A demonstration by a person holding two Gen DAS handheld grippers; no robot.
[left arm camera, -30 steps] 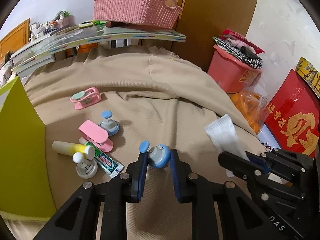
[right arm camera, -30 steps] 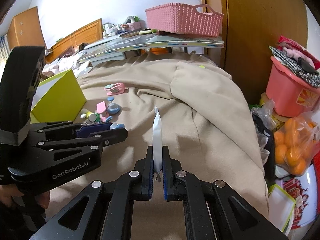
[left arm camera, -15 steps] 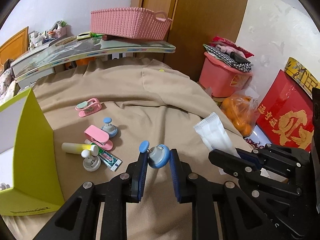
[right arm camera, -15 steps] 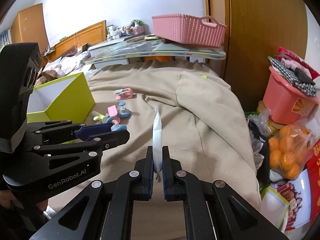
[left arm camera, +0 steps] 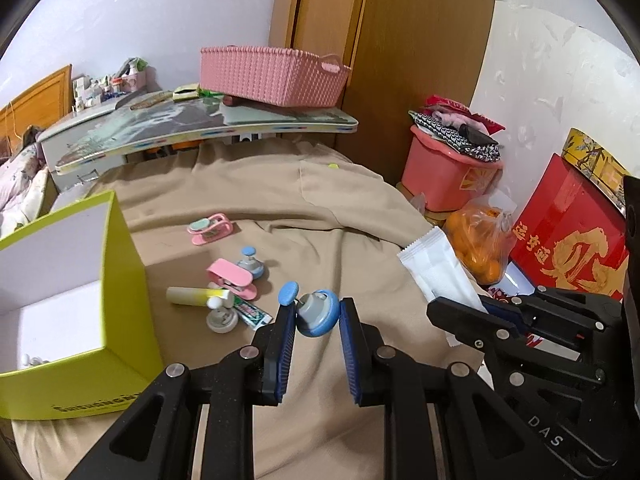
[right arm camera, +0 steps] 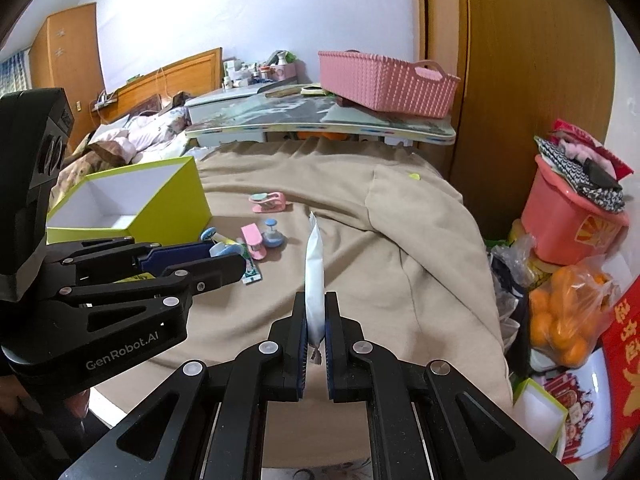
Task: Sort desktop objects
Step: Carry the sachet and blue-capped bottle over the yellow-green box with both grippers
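Fingers (right arm camera: 294, 320) pinching white sachet (right arm camera: 314, 264), "GenRobot.AI" left gripper (right arm camera: 212, 258)

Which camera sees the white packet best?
The left wrist view: the white packet shows its broad flat face there, pinched by the right gripper. The right wrist view shows it only edge-on.

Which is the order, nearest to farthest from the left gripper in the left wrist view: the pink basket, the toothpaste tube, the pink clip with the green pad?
From the left gripper, shut on the blue stamp:
1. Toothpaste tube, just left of it on the cloth.
2. Pink clip with green pad, farther back, left.
3. Pink basket, on the raised board at the back.
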